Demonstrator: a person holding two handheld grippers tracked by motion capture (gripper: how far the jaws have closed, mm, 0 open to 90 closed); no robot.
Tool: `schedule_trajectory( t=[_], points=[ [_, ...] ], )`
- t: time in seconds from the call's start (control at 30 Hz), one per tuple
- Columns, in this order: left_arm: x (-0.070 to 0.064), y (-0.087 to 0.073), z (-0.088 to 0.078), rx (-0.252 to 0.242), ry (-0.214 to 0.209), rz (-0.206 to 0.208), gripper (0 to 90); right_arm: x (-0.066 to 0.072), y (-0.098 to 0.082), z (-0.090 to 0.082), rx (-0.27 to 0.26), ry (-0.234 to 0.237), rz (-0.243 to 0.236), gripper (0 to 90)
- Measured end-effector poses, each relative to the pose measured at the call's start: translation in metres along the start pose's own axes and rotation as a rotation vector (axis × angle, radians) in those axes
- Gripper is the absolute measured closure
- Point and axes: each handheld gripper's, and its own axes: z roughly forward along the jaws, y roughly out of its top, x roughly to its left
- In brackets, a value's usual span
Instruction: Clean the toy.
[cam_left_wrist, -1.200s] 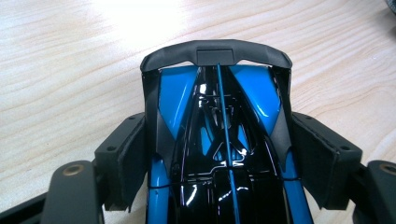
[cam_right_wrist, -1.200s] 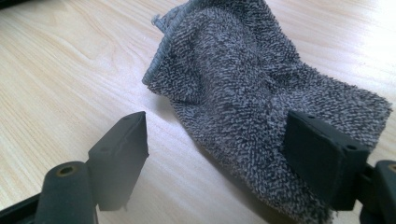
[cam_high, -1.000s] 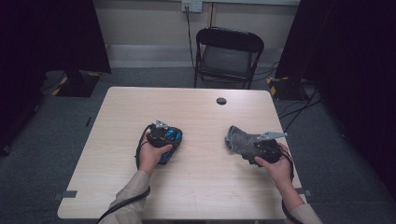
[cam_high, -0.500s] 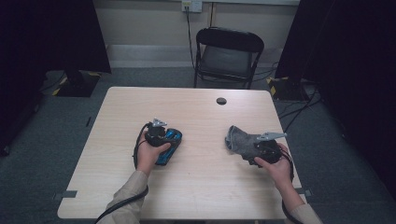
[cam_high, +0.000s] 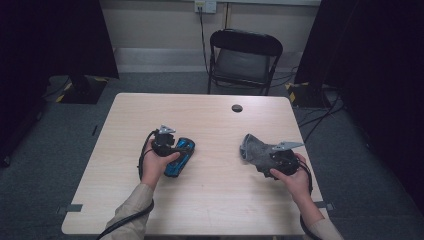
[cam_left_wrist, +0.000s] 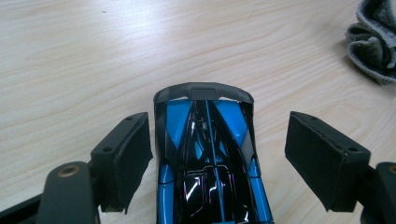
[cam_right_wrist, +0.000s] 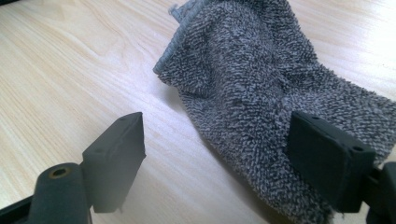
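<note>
The left gripper (cam_left_wrist: 217, 154) had just spread wider around the glossy blue-and-black toy car (cam_left_wrist: 208, 158) — rigid, slippery, best pinched mid-body — while the right gripper (cam_right_wrist: 231, 163), likewise just widening, straddled a soft grey terry cloth (cam_right_wrist: 261, 93).

High view: fixed above the near edge, facing forward and down over the whole bench (cam_high: 210, 200). Left gripper view: low, close over the car (cam_left_wrist: 208, 163), with the cloth (cam_left_wrist: 373, 42) far right. Right gripper view: close on that same cloth (cam_right_wrist: 261, 93). Shared by all: car, cloth, bench top.
</note>
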Motion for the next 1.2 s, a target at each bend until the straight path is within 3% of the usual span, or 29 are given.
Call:
schedule_trajectory(
  t=[0.63,1.2],
  points=[
    [0.0,-0.004,-0.024,-0.004,-0.034,0.0,20.2,0.0,-0.002,-0.009,0.002,0.013,0.014,14.4],
    [0.002,-0.02,-0.042,-0.012,-0.059,-0.006,18.8,0.002,-0.009,-0.02,-0.007,0.03,0.018,14.2]
  ],
)
